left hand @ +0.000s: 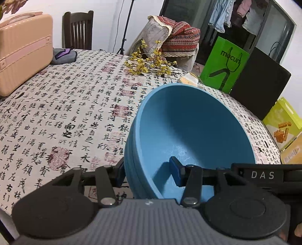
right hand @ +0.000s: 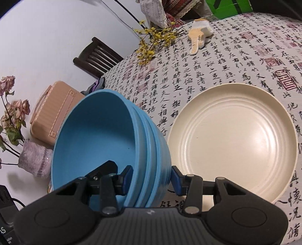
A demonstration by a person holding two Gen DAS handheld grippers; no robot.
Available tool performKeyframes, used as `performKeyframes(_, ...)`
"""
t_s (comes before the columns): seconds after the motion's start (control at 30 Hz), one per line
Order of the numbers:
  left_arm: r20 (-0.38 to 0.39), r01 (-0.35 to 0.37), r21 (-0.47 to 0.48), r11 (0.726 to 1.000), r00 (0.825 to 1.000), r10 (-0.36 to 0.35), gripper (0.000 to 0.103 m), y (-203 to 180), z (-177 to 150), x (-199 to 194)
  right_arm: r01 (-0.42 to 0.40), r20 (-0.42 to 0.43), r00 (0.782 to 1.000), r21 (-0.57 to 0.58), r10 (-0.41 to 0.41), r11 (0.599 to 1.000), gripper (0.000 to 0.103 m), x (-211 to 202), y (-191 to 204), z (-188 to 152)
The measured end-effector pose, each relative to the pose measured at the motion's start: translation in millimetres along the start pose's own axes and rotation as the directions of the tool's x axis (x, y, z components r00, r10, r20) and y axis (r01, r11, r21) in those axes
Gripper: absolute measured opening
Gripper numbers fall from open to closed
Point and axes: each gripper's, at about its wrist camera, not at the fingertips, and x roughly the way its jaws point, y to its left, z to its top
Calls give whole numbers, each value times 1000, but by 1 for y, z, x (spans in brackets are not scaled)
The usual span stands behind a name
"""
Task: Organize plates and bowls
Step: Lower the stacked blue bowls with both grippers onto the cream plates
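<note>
Blue bowls (right hand: 98, 135) hide the left gripper's (left hand: 148, 172) outer pad.

A round bench (left hand: 75, 105) wears a cloth printed with black calligraphy and red seals. Behind it stand a dark wooden chair (left hand: 78, 28) against a pale wall (left hand: 105, 22), a tripod stand (left hand: 125, 28), and a seat draped with patterned cloths (left hand: 169, 35). Clothes (left hand: 236, 15) hang beyond a dark-framed glass door (left hand: 264, 34).
</note>
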Motion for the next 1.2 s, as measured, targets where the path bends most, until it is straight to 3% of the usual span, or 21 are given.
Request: performKeyframes(1.2, -59, 72, 52, 996, 996, -68, 48, -66, -4, 41, 50, 58, 997, 68, -54, 996, 43, -32, -66, 13)
